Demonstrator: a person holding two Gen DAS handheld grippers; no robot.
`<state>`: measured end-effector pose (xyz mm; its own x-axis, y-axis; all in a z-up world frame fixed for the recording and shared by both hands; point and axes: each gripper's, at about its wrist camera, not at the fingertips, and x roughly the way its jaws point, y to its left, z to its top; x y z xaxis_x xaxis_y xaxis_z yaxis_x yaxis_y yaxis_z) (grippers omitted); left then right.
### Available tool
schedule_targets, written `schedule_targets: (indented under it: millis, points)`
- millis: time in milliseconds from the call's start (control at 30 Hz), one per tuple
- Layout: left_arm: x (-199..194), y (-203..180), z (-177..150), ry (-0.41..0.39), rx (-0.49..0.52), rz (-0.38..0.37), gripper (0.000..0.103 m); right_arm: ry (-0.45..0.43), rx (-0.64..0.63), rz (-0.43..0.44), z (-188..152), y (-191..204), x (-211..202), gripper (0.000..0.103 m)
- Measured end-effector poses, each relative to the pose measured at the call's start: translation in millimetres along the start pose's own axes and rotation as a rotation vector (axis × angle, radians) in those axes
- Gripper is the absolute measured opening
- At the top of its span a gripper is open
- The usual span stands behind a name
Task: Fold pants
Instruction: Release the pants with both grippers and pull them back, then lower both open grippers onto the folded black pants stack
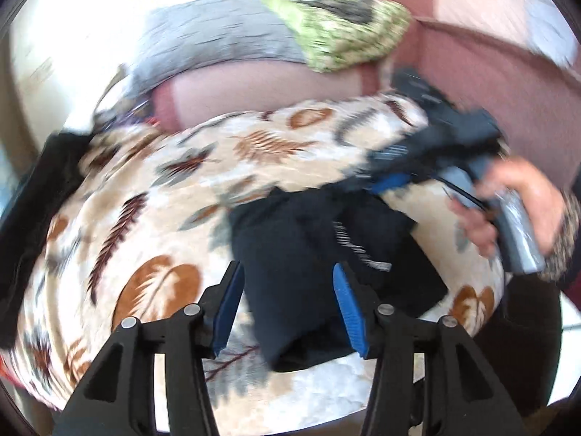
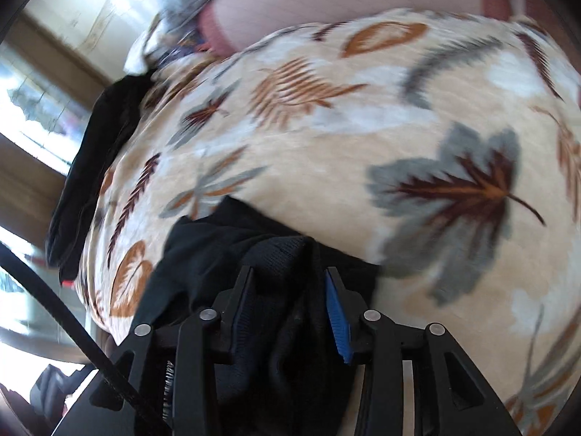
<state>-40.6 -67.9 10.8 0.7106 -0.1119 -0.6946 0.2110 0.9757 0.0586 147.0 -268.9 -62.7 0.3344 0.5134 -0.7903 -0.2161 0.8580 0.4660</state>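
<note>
Only left wrist view, hand (image 1: 508, 200), right gripper (image 1: 385, 178)

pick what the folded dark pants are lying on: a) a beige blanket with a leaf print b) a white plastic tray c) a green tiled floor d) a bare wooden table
a: in the left wrist view the dark pants rest on a beige blanket printed with brown and grey leaves.
</note>
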Motion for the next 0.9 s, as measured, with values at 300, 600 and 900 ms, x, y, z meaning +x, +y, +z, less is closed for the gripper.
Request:
schedule_targets:
  millis: [300,600,900]
  points:
    - [19,56,-6,0.092,-0.257,0.014,0.054,-0.178,-0.016,-0.021,-25,8,-59,0.051]
    - [24,62,-12,0.127,-0.313,-0.008,0.054,-0.023,-0.147,-0.045,-77,36,-23,0.017]
    - [37,65,-13,0.172,-0.355,-0.054,0.055,-0.009,-0.061,-0.082,-104,2,-41,0.006]
